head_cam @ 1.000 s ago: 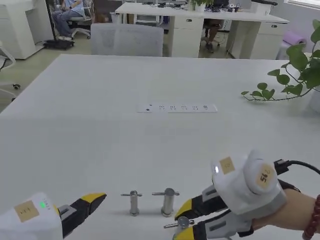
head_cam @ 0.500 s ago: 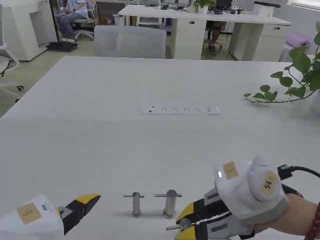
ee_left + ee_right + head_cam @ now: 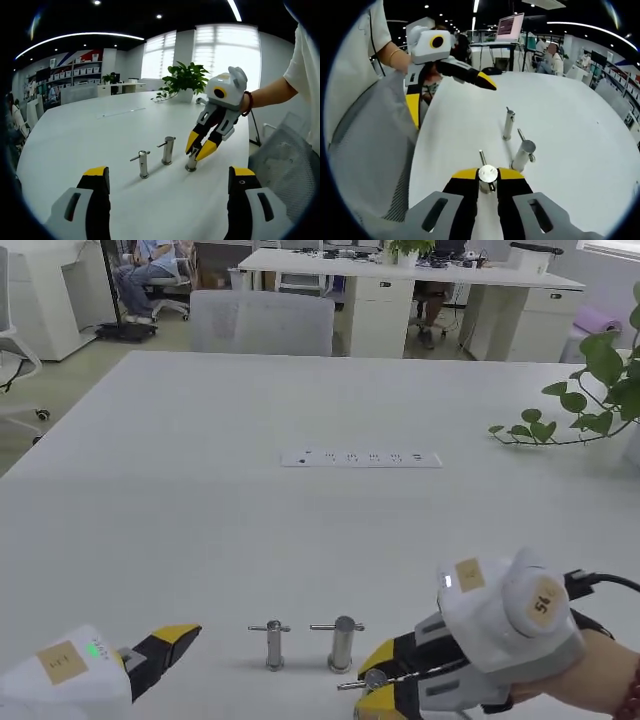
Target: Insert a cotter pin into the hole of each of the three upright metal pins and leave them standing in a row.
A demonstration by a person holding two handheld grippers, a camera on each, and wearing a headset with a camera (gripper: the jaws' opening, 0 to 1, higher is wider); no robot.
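Two upright metal pins (image 3: 272, 643) (image 3: 342, 641), each with a cotter pin through its top, stand side by side near the table's front edge. A third metal pin (image 3: 372, 678), with a thin cotter pin sticking out to the left, stands just right of them, and my right gripper (image 3: 378, 685) is shut on its top. In the right gripper view that pin's head (image 3: 487, 176) sits between the yellow jaws. The left gripper view has it (image 3: 191, 162) resting on the table. My left gripper (image 3: 170, 645) stands open and holds nothing, left of the row.
A white power strip (image 3: 360, 458) lies flat mid-table. A potted plant (image 3: 590, 390) spreads over the right edge. A grey chair (image 3: 262, 322) stands at the far side, with desks and seated people beyond. The table's white top (image 3: 200, 520) stretches wide.
My right gripper and its pin have edged slightly up toward the row. The left gripper has drawn back a little to the left.
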